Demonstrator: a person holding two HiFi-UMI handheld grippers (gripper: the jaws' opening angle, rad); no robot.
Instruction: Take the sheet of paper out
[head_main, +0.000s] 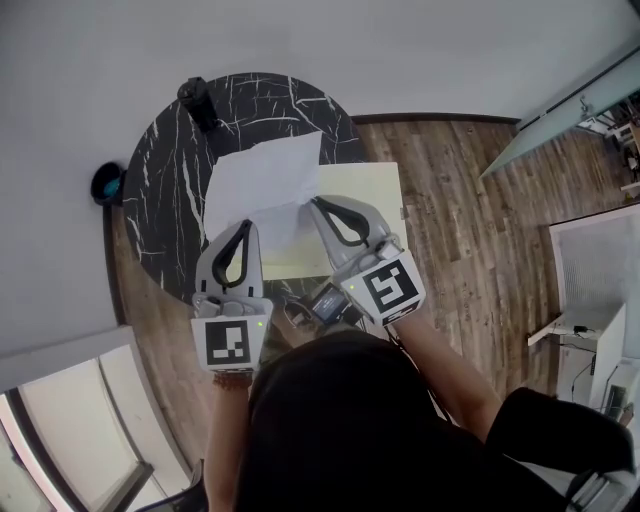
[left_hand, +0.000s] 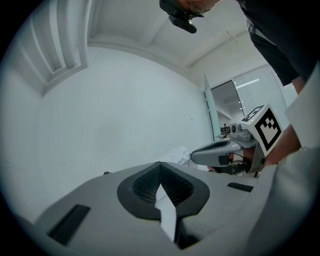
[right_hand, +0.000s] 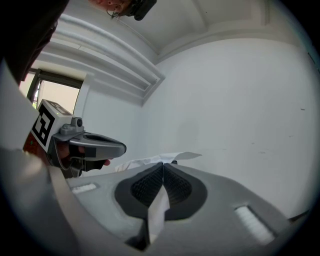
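A white sheet of paper is held up over the black marble round table, a little crumpled. My left gripper is shut on its near left edge, and my right gripper is shut on its near right edge. In the left gripper view a strip of the paper is pinched between the closed jaws of the left gripper. In the right gripper view the paper is likewise pinched in the right gripper, and more of it rises beyond the jaws.
A cream flat folder or board lies on the table under the sheet. A black bottle-like object stands at the table's far edge. A dark round thing sits on the floor to the left. Wooden floor extends to the right.
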